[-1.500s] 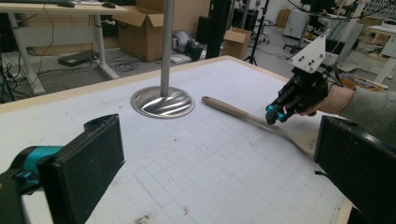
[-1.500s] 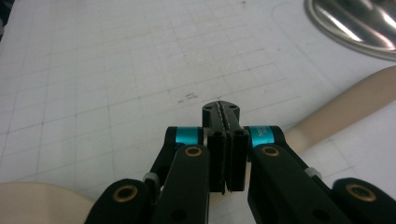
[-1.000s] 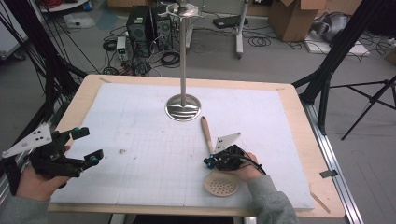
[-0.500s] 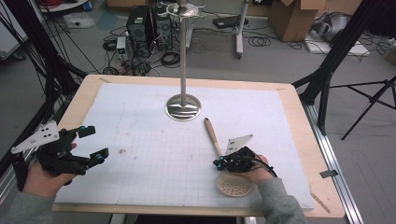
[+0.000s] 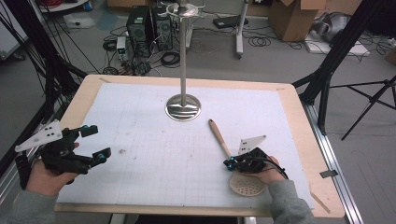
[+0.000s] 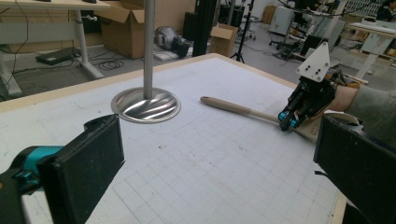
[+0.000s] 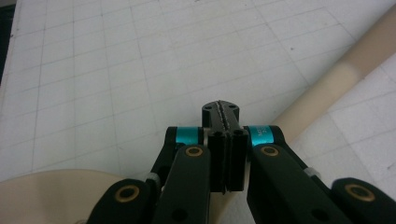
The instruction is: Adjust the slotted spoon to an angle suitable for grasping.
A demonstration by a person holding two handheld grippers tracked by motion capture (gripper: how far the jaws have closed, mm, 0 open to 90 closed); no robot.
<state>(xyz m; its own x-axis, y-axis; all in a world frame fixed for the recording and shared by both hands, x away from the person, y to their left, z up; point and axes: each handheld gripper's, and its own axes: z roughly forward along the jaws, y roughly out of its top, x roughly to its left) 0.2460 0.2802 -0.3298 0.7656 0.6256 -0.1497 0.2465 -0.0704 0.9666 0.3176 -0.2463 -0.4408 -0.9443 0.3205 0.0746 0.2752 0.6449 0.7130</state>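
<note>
Judging the skimmer (image 5: 233, 161) light, stiff and smooth, flat on the desk (image 5: 299, 121), you grip mid-handle; right tongs (image 5: 229, 164) are closed empty beside it, left tongs (image 5: 93, 142) wide.

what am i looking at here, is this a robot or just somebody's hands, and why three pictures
No robot arm here: a person at a table holds a hand-held clamp tool in each hand. The high view looks down from above the table; the other two come from small cameras riding on each tool, looking along its black fingers. On the white gridded mat stands a tall shiny metal pole on a round base, and a beige wooden-handled slotted spatula lies flat. The left gripper is open and holds nothing. The right gripper is shut, fingers pressed together, right beside the spatula's handle; the pictures don't show that it grips it.
</note>
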